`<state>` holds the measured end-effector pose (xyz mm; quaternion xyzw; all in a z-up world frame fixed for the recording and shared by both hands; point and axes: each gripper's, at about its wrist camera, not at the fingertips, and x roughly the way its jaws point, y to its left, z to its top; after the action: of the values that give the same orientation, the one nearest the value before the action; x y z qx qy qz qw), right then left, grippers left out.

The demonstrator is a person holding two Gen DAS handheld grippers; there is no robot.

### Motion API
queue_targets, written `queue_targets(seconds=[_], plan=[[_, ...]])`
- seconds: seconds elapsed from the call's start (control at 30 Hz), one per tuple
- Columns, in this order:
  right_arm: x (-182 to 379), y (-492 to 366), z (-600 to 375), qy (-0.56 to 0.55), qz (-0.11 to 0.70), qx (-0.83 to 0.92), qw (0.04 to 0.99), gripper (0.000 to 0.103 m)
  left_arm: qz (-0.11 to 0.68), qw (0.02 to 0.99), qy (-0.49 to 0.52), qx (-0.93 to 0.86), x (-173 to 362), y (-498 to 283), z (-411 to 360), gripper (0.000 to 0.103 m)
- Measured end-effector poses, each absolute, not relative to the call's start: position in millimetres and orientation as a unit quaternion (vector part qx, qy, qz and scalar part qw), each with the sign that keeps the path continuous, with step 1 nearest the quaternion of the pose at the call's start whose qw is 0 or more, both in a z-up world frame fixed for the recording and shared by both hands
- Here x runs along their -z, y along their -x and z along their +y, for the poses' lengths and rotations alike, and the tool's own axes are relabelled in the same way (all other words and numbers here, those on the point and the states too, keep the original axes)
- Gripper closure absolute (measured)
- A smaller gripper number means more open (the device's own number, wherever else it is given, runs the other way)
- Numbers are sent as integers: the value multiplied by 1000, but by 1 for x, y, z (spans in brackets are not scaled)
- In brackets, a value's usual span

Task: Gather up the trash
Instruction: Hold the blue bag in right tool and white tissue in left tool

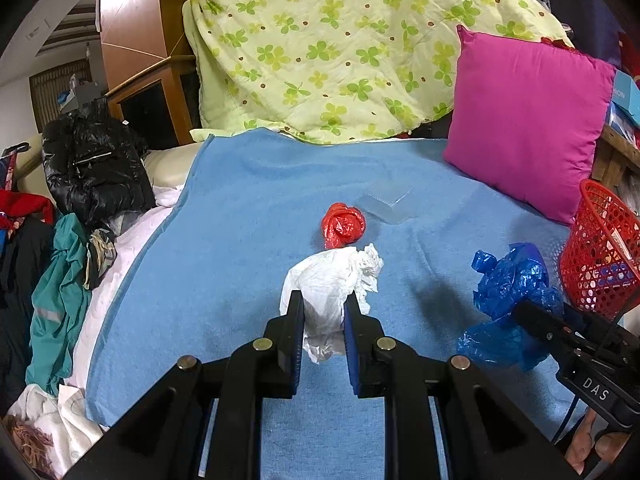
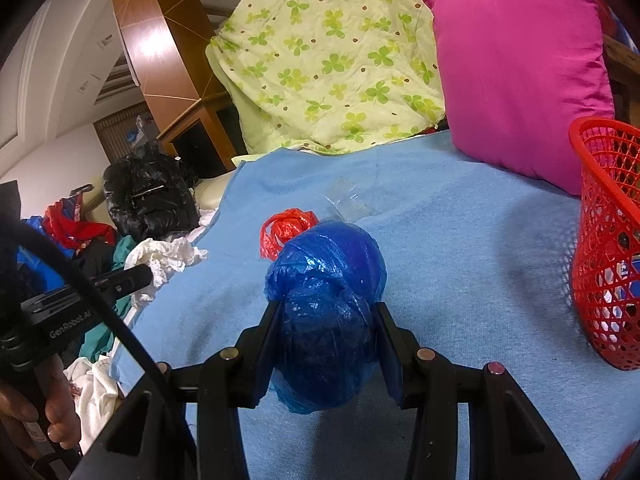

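Nearest the left wrist lens, the left claw (image 1: 323, 304) points forward and downward over the blue blanket (image 1: 240, 240), its two black fingers pinching a crumpled white paper wad (image 1: 332, 280) from either side; the wad bulges out ahead of the tips and hangs a little below them. Just beyond it on the blanket lies a red plastic bag (image 1: 343, 225), balled up, and behind that a clear plastic container (image 1: 387, 202).

In the right wrist view, the right claw (image 2: 326, 312) is likewise tipped downward, its fingers pressed against the sides of a bulky blue plastic bag (image 2: 326, 300) that fills the gap between them. The person's hand (image 2: 36, 412) shows at the lower left edge of that view, wrapped round the handle of the other tool.

A red mesh basket (image 2: 600, 264) stands on the blanket to the right, near the blue bag but apart from it. A magenta pillow (image 1: 528, 120) leans behind the basket, beside a green clover-print quilt (image 1: 340, 48). A black jacket (image 1: 96, 164) lies off the blanket's left edge.
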<state>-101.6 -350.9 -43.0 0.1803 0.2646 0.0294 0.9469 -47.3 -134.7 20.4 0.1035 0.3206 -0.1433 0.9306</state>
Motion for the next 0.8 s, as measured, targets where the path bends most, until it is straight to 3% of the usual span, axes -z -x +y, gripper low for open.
queue_targets(seconds=[0.8], plan=[[41,114,-360,-184,252,-15,950,55,306,932,-106,159,-34,59,-147,84]])
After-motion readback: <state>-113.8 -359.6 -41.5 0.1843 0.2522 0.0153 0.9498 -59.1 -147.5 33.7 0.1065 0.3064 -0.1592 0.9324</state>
